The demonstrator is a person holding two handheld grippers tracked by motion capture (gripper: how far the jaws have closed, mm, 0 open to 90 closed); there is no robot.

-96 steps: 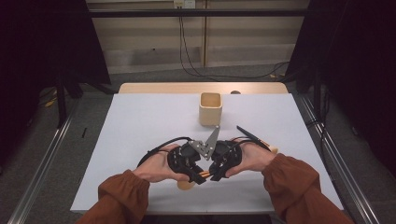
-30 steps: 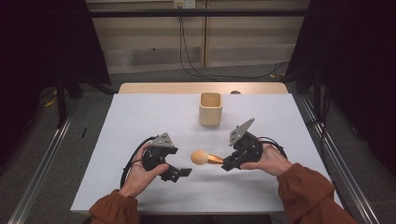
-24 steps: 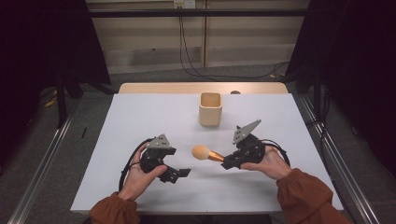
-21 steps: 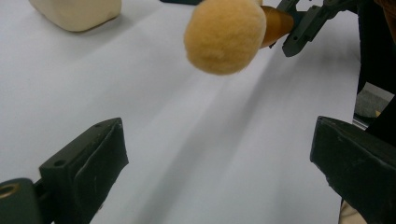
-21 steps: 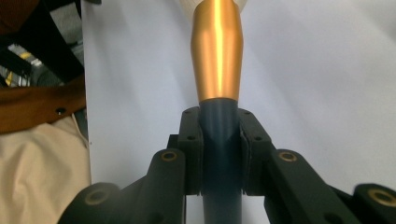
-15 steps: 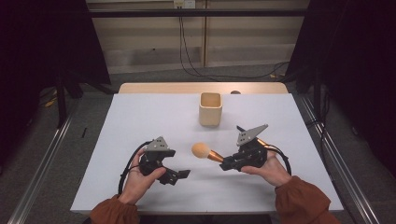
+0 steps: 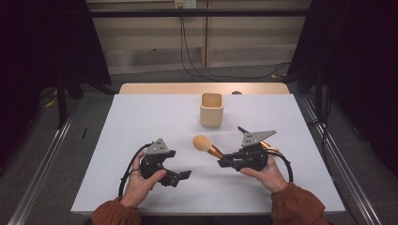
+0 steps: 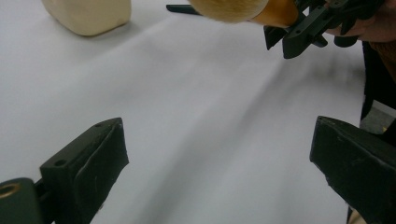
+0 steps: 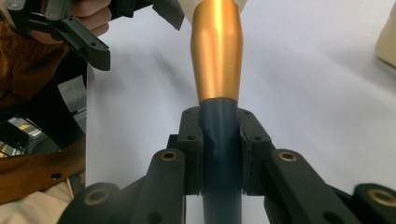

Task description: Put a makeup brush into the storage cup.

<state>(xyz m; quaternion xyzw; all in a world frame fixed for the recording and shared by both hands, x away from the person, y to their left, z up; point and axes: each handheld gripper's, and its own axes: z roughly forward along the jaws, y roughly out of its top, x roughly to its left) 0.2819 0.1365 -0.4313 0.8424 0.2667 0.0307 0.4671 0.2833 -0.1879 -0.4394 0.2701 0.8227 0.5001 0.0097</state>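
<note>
Worktop (image 7: pixel 155 117) evenly lit from overhead, bright white; surroundings dark. Shadows soft and faint. Left gripper view: near black pads (image 8: pixel 88 163) soft-edged, streaky motion blur across the surface. Right gripper view: gold ferrule (image 9: pixel 216 51) carries a pale highlight.

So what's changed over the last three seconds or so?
The two hands, bunched together at the table's near edge, have drawn apart. The left gripper let go and now sits open; the right gripper lifted the makeup brush clear, jaws shut on its handle. The beige cup stayed put.
</note>
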